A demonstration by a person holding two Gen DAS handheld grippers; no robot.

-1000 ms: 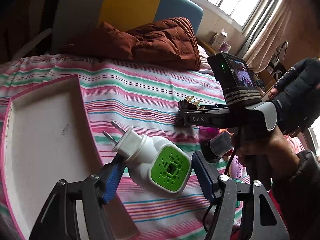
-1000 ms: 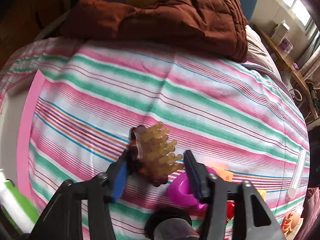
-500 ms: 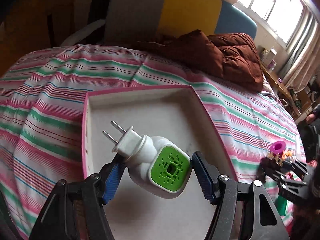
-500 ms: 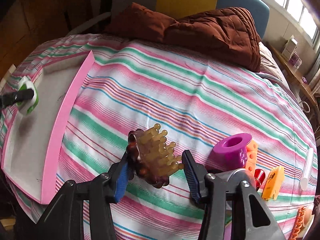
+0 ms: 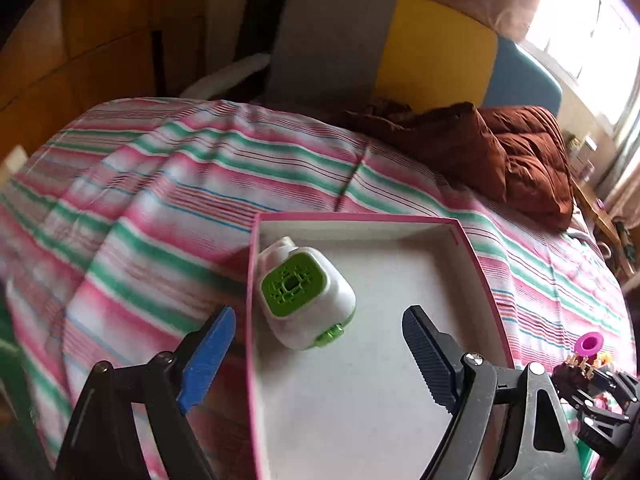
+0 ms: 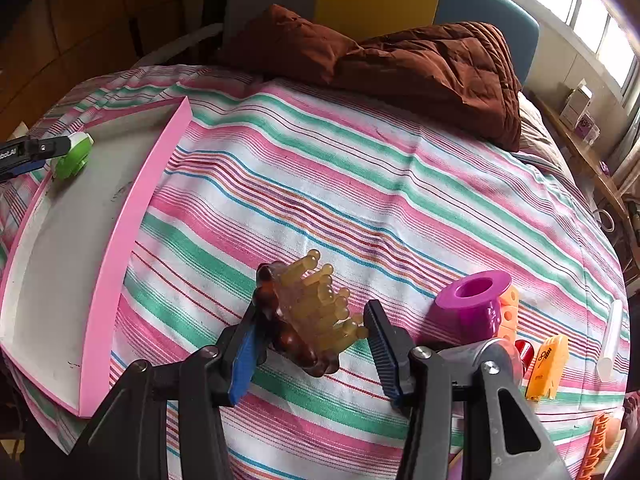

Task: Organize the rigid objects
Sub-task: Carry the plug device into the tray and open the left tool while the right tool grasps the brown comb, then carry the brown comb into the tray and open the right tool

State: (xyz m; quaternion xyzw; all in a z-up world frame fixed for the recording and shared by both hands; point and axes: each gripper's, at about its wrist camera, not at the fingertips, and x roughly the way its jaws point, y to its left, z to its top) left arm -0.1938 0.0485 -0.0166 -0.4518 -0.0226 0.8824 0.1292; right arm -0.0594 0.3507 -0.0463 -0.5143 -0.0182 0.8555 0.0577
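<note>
A white plug-in device with a green face [image 5: 304, 296] lies inside the pink-rimmed white tray [image 5: 472, 256], near its far left corner. My left gripper [image 5: 316, 344] is open just behind it, its jaws wide apart and holding nothing. My right gripper [image 6: 308, 332] is shut on a brown scalp brush with amber bristles [image 6: 308, 312], held over the striped bedsheet, right of the tray [image 6: 120, 256]. The white and green device [image 6: 74, 154] and the left gripper's tip show at the tray's far end in the right wrist view.
A purple cup-shaped toy [image 6: 472, 300], orange blocks [image 6: 546, 364], a red piece and a white tube [image 6: 610, 336] lie on the sheet at the right. A brown quilt [image 6: 420, 64] is heaped at the bed's head. A windowsill shelf runs along the right.
My left gripper has opened and let the plug-in device go into the tray, where it now lies. My right gripper still holds the brush and has shifted slightly.
</note>
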